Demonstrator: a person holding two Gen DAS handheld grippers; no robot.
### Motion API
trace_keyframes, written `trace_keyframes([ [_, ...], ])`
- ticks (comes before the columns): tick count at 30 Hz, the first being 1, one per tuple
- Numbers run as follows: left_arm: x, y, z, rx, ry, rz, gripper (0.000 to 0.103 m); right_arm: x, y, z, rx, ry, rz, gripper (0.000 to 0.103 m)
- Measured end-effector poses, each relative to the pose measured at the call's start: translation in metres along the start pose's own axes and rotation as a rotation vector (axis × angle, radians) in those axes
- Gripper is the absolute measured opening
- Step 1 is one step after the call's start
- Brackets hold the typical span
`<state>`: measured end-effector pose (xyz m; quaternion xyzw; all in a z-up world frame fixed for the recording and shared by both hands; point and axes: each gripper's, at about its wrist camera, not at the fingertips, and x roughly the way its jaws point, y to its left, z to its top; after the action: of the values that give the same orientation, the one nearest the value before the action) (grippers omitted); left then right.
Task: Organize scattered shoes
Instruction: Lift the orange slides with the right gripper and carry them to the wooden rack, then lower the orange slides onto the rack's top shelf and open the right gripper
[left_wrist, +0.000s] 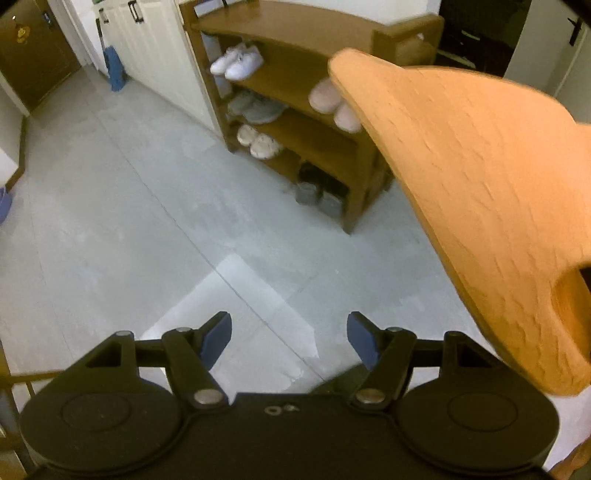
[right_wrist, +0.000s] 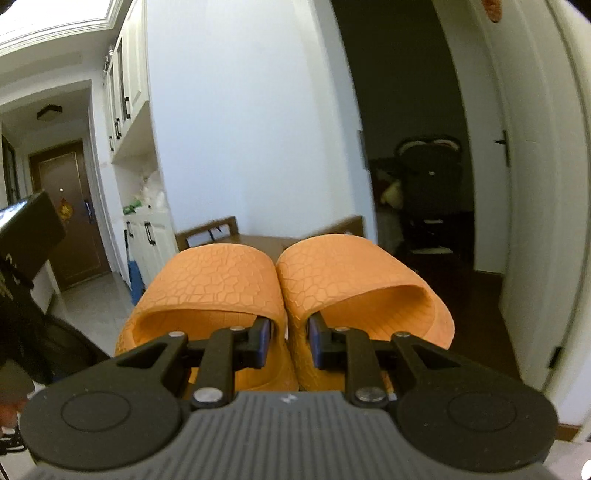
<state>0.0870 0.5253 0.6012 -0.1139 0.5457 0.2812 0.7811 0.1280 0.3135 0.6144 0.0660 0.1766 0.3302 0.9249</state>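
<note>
My right gripper (right_wrist: 287, 341) is shut on a pair of orange slippers (right_wrist: 284, 295), pinching their two inner side walls together; the toes point away from me, held up in the air. In the left wrist view the sole of one orange slipper (left_wrist: 480, 206) fills the right side, high above the floor. My left gripper (left_wrist: 289, 341) is open with nothing between its blue pads (left_wrist: 216, 341). It looks down at the grey floor. The wooden shoe rack (left_wrist: 295, 122) stands ahead against the wall, its top surface (right_wrist: 258, 242) just beyond the slippers in the right wrist view.
The rack holds white sneakers (left_wrist: 236, 61), pink slippers (left_wrist: 332, 105), grey shoes (left_wrist: 255, 107), beige shoes (left_wrist: 258, 142) and dark shoes (left_wrist: 317, 192) at the bottom. White cabinets (left_wrist: 147, 48) stand left of it. A dark doorway (right_wrist: 417, 147) with a stroller opens on the right.
</note>
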Motion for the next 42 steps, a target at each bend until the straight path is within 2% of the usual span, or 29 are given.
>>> trace_keyframes([
  [4, 0.01, 0.031, 0.055, 0.0, -0.002, -0.005, 0.069, 0.047, 0.037, 0.019, 0.009, -0.026, -0.021, 0.025],
  [9, 0.038, 0.06, 0.126, 0.078, -0.025, -0.02, 0.069, 0.11, 0.089, 0.04, 0.016, -0.071, -0.076, 0.025],
  [13, 0.067, 0.079, 0.193, 0.201, -0.064, -0.032, 0.069, 0.18, 0.138, 0.049, 0.047, -0.118, -0.177, 0.025],
  [15, 0.082, 0.079, 0.226, 0.281, -0.073, -0.018, 0.07, 0.218, 0.158, 0.051, 0.108, -0.145, -0.247, 0.025],
  [19, 0.114, 0.079, 0.284, 0.352, -0.05, -0.032, 0.07, 0.28, 0.174, 0.053, 0.181, -0.168, -0.346, 0.025],
  [22, 0.136, 0.078, 0.323, 0.376, -0.038, -0.057, 0.07, 0.339, 0.174, 0.056, 0.23, -0.168, -0.431, 0.025],
  [23, 0.142, 0.076, 0.335, 0.386, -0.036, -0.065, 0.07, 0.347, 0.174, 0.056, 0.236, -0.169, -0.442, 0.025],
  [27, 0.189, 0.058, 0.391, 0.445, -0.027, -0.089, 0.07, 0.42, 0.167, 0.047, 0.219, -0.204, -0.532, 0.025],
  [32, 0.24, 0.035, 0.445, 0.456, 0.0, -0.137, 0.07, 0.482, 0.164, 0.04, 0.203, -0.189, -0.621, 0.025],
  [37, 0.267, 0.017, 0.473, 0.469, -0.013, -0.165, 0.07, 0.537, 0.144, 0.021, 0.211, -0.148, -0.726, 0.025],
  [42, 0.287, 0.008, 0.479, 0.496, -0.043, -0.204, 0.07, 0.567, 0.123, -0.007, 0.243, -0.152, -0.813, 0.027],
])
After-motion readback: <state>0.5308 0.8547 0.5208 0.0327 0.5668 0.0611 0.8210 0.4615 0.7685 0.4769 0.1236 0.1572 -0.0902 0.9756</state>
